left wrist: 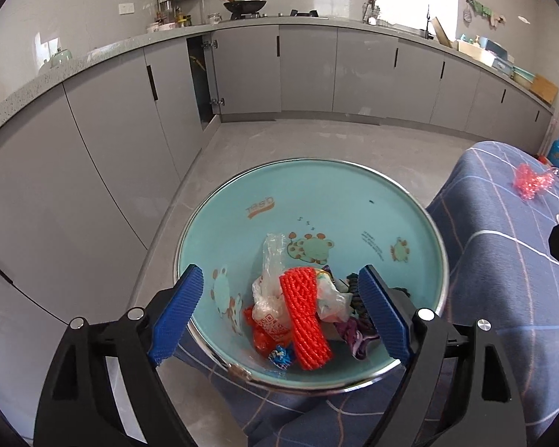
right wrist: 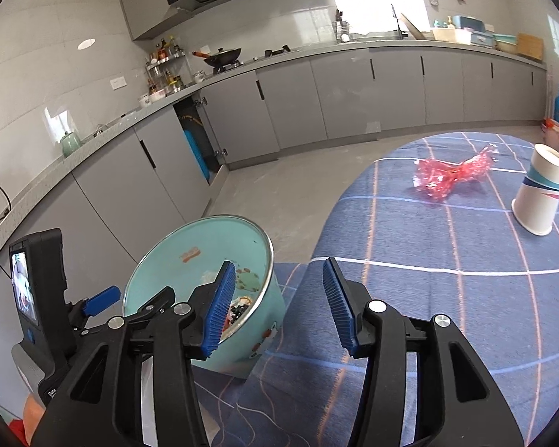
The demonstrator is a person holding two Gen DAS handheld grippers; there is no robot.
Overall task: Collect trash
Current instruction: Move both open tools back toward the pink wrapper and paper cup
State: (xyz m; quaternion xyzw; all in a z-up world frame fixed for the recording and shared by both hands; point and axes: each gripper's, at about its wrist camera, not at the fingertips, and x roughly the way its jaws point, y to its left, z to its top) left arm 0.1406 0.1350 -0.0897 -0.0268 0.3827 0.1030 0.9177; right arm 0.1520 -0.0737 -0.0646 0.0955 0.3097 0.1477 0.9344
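Your left claw [left wrist: 281, 316] hung wide and empty over the teal bin [left wrist: 242, 201]. At two o'clock of your half-open, empty right claw [right wrist: 279, 307], the pink cellophane wrapper [right wrist: 452, 175] lay on the counter [right wrist: 447, 298]: light, crinkly, slippery; pinch its twisted middle.

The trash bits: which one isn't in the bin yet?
The crinkly pink wrapper lies on the blue checked tablecloth; the rest are in the bin.

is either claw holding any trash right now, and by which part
Nothing is held. The left claw hangs open over the teal bin; the right claw is open and empty above the blue checked tablecloth.
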